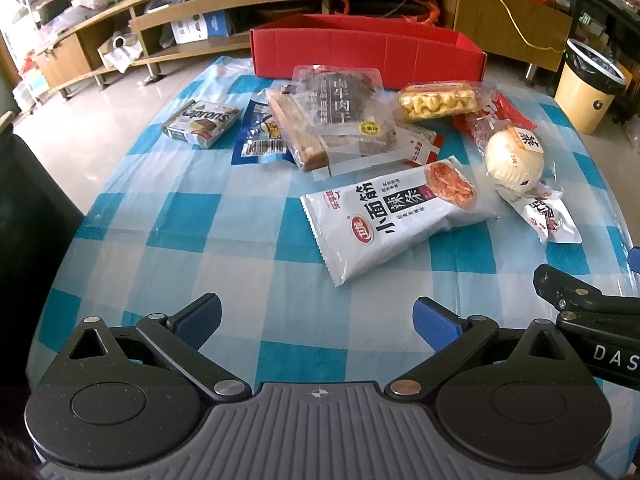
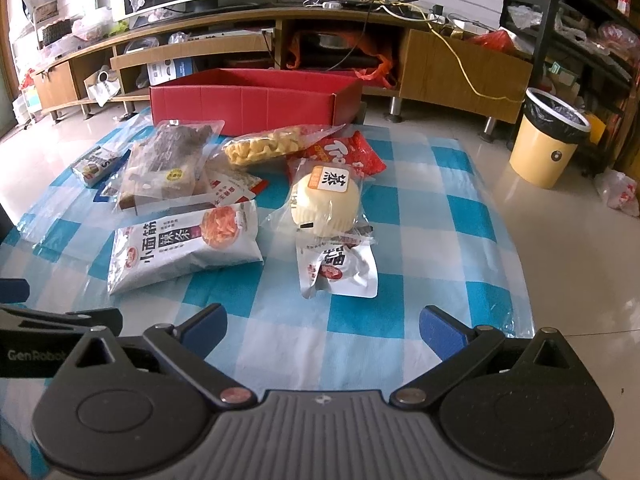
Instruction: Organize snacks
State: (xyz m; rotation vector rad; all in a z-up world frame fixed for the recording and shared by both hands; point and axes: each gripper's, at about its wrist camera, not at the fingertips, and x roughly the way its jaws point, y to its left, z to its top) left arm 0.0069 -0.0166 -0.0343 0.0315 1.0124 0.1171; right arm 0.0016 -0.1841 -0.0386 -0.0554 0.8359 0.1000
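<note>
We are holding the left gripper (image 1: 316,320) wide open over the near edge of the blue-and-white checked tablecloth (image 1: 224,240), its blue-padded fingers (image 1: 200,318) gripping nothing. The right gripper (image 2: 322,328) is hovering just beside it, spread equally wide and also empty; its black body is showing at three o'clock in the left wrist view.

At twelve o'clock from the left gripper, a white foil packet of spicy gluten strips (image 1: 384,220) is lying flat. At one o'clock from the right gripper, a small white-and-red sachet (image 2: 340,268) is sitting, touching a round pale bun in clear wrap (image 2: 326,204) just beyond it. Further out, a clear pack of dark dried beef (image 1: 340,108) is resting on other wrappers, with a green-and-white snack box (image 1: 202,122) at its nine o'clock and a clear tray of yellow puffed pieces (image 1: 438,102) at its three o'clock.

At the far edge, an open red cardboard box (image 1: 360,52) is standing. On the floor at two o'clock, a yellow bin with black liner (image 2: 548,140) is standing.
</note>
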